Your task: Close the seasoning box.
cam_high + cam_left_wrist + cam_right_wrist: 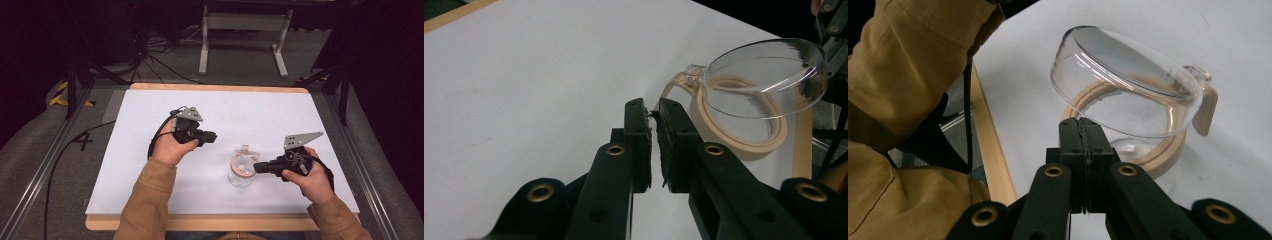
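A white table (150,150) holds a clear jar (241,172) with a tan ring and hinged clear lid (1125,87) near its front edge. The right gripper (258,167), jaws pressed together on nothing, touches the jar's rim. The left gripper (212,136) (jaws a slit apart, empty) sits farther off, the jar to its right.

The jar (242,171) stands on the table (150,180), toward its near edge. The left gripper (207,137) is to its left, slightly farther back, apart. The right gripper (259,167) is at its right rim.
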{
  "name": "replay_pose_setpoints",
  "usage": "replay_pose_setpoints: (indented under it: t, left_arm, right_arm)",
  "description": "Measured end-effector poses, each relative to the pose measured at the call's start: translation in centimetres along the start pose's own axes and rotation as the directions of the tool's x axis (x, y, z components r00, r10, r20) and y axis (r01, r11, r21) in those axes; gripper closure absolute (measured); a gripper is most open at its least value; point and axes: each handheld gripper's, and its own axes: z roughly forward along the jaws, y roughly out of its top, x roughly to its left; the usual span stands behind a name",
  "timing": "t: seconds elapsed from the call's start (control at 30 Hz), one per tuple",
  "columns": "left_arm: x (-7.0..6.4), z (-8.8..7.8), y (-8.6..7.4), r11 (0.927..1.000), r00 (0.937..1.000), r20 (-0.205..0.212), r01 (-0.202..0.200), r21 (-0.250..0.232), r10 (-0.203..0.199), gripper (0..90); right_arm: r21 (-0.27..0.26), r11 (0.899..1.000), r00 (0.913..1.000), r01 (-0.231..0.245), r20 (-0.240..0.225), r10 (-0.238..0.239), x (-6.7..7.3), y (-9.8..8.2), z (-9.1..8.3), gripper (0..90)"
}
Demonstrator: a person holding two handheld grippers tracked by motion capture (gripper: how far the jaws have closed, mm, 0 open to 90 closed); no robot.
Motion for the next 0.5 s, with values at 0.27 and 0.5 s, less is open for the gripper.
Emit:
replay_pose_setpoints:
  t: [0.27,0.5]
  left_arm:
    - [0.23,0.24,-0.26,0.9960,1.0000,-0.009,0.005,0.090,-0.004,82.5]
    - [0.22,0.38,-0.34,0.9959,0.9998,-0.018,0.007,0.091,-0.006,80.9]
  right_arm:
    - [0.070,0.998,0.9998,0.003,0.017,-0.005,0.14,-0.10,0.36,90.0]
    - [0.119,0.993,0.9998,0.010,0.013,-0.012,0.17,-0.26,0.86,90.0]
